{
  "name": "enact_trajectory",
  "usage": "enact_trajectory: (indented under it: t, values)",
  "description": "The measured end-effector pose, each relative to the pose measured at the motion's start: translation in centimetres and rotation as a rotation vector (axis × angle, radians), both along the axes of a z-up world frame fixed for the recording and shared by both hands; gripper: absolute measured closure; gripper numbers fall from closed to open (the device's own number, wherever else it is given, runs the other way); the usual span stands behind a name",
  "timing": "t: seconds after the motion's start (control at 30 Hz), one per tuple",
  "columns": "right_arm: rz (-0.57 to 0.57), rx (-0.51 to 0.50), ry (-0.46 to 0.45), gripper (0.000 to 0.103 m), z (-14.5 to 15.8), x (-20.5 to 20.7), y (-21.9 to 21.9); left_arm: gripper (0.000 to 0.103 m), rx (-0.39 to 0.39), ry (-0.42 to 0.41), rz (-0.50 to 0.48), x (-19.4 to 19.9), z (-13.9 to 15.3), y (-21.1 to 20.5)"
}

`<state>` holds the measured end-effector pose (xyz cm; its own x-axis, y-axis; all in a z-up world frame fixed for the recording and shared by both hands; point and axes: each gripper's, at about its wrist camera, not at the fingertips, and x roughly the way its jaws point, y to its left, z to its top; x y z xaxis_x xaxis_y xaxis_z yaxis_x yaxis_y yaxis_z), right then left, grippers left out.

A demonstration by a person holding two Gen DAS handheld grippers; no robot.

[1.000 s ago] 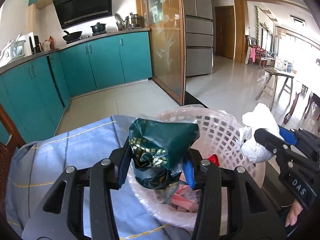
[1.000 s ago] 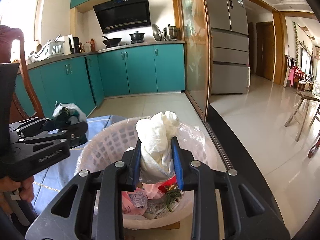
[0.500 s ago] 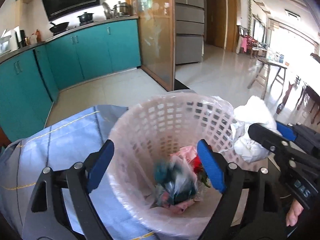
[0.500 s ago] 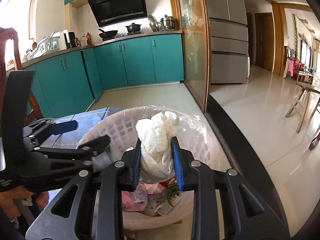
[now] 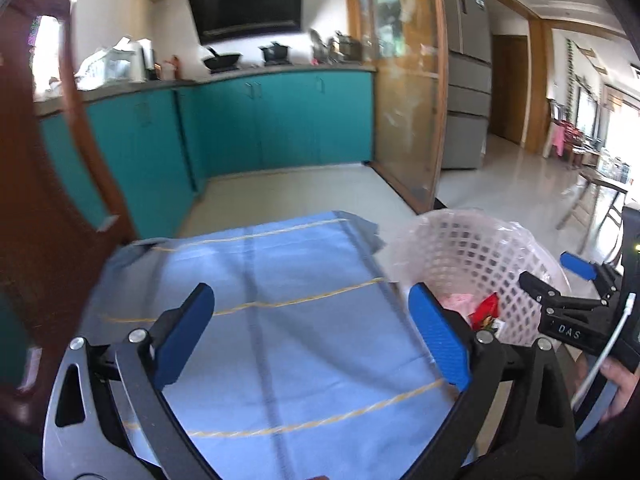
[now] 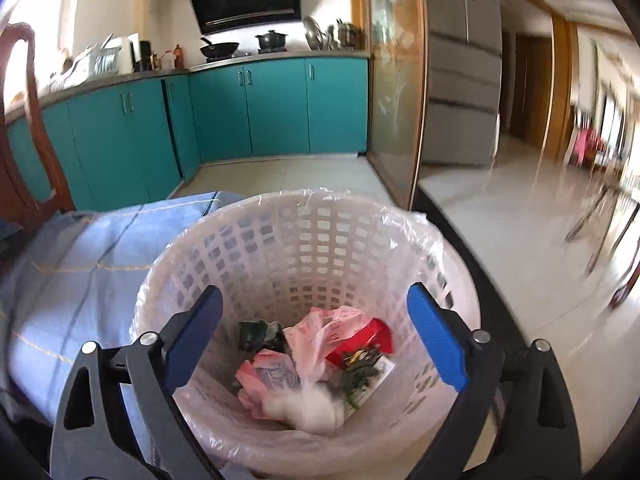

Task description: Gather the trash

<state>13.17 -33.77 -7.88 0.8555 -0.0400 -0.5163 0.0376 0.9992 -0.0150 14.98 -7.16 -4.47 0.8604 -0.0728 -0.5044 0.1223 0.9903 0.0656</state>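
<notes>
Covering the table, a blue cloth (image 5: 288, 320) with yellow stripes and nothing lying on the visible part; white lattice trash basket (image 6: 304, 236) with a clear plastic liner (image 6: 404, 216) stands just past the cloth's right edge, upright, mouth up. Teal kitchen cabinets (image 6: 276, 108) behind, wooden chair back (image 5: 76, 184) at the cloth's left edge. Basket contents, piled on the bottom: pink plastic bag (image 6: 332, 328) in the middle, red wrapper (image 6: 370, 338) to its right, dark green packet (image 6: 258, 334) to its left, pink printed wrapper (image 6: 272, 374) near front, white crumpled wad (image 6: 312, 410) at the front of the pile, blurred, roughly round so no clear long axis, some green scraps (image 6: 360, 372) on a flat card at right. Left gripper (image 5: 312, 336) is spread wide with nothing between the blue pads, over the cloth's right half, pointing toward the cabinets; right pad overlaps the basket rim in that view. Right gripper (image 6: 316, 332) is also spread wide and empty, above the basket mouth, looking down into it. From the left wrist view the right gripper (image 5: 560, 276) shows at the basket's far right rim, jaws apart.
</notes>
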Motion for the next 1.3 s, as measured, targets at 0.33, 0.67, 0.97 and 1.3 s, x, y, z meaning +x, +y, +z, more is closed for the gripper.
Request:
enact_trajectory:
  t: [0.33,0.67,0.97,1.3]
  values:
    - [0.103,-0.039,-0.2,0.003,7.2,-11.9,9.1,0.003,0.066,-0.156,0.088,-10.8,4.2,6.3]
    - [0.052,-0.154,-0.309,0.003,10.9,-17.8,13.8,0.003,0.038,-0.239,0.101,-16.9,7.3,8.2]
    - [0.033,-0.16,-0.351,0.003,11.6,-19.8,14.1,0.003,0.022,-0.251,0.062,-18.7,7.9,8.3]
    - [0.039,-0.192,-0.37,0.003,11.9,-20.7,14.6,0.003,0.03,-0.262,0.038,-19.2,8.1,7.7]
